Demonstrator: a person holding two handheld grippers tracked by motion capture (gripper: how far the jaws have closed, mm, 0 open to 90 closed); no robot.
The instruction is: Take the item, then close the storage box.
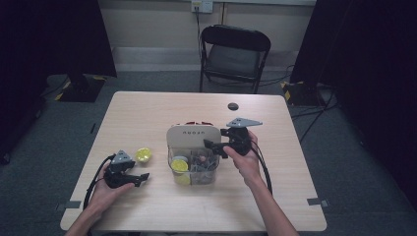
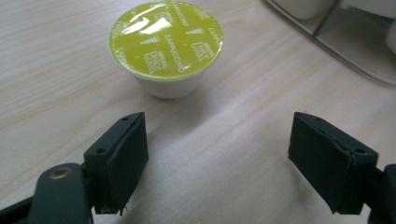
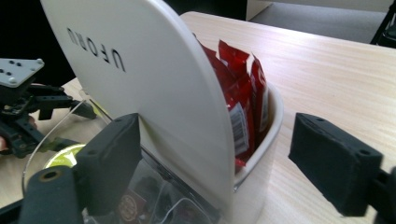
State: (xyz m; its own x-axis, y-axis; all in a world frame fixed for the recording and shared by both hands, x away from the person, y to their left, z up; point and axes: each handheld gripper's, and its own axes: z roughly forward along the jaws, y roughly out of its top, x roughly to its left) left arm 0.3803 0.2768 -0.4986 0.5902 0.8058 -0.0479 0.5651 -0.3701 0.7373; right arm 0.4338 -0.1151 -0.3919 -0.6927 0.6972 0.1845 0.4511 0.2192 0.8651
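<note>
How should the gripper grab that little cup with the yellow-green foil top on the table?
Probably by its white sides just under the rim: the small white plastic capsule with a yellow-green foil lid stands upright and tapers downward. The open left gripper can come in level from where it faces it.

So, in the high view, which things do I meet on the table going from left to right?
left gripper → loose yellow capsule → white organizer box → right gripper

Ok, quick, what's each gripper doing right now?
Left gripper: open, empty, short of the yellow-lidded capsule.
Right gripper: open, jaws either side of the white organiser's end, pads not touching it.
</note>
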